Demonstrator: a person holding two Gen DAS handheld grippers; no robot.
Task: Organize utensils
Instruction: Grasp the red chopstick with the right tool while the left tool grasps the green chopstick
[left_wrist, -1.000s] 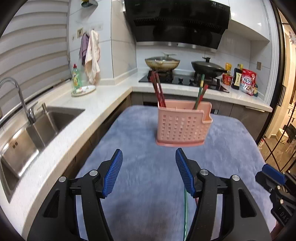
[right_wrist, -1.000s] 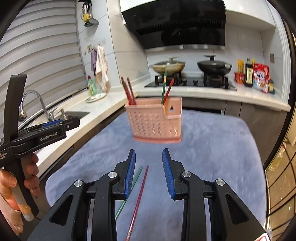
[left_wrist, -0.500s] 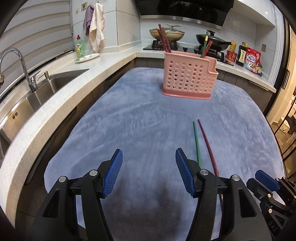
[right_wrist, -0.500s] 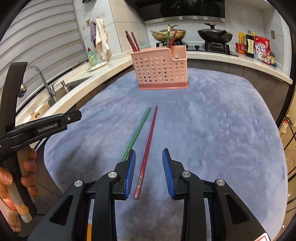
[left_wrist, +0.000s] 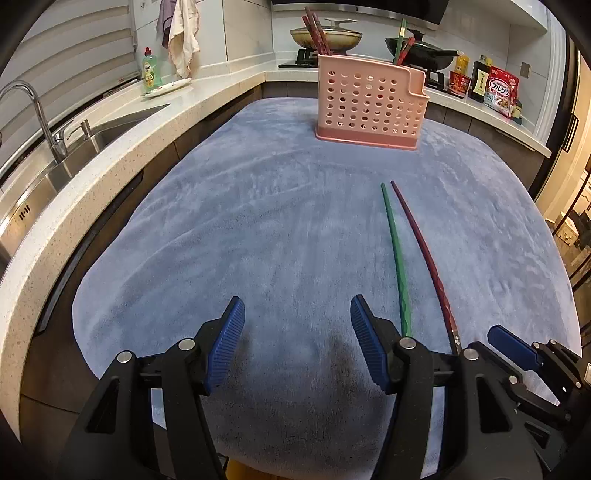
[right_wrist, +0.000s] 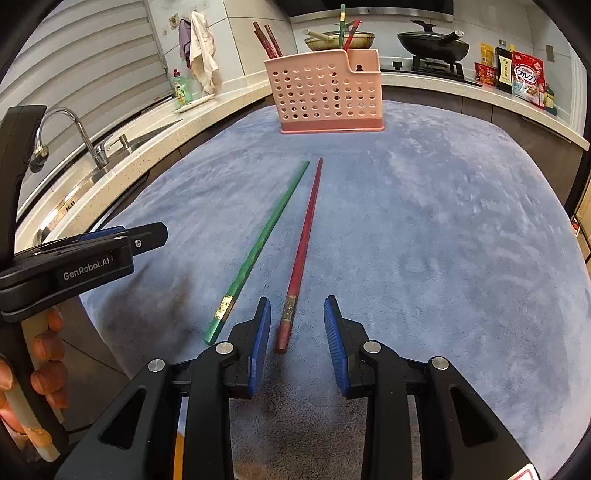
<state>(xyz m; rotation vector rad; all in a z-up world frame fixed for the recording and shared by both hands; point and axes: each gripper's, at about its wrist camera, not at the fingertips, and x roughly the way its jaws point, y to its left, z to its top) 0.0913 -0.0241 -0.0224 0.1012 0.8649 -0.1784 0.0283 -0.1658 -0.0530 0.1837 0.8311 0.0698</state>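
On the blue cloth (right_wrist: 443, 229), the left gripper (left_wrist: 297, 339) hangs released over bare fabric. Right of it, the green chopstick (right_wrist: 258, 243) and red chopstick (right_wrist: 303, 247) lie just beside each other; the right gripper (right_wrist: 297, 325), released, straddles the red one's butt and could pinch both or roll it. Beyond, the pink holder (right_wrist: 325, 92) contains dark chopsticks left, a green and red one right.

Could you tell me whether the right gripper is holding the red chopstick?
No, the right gripper is open, and the red chopstick lies on the cloth.
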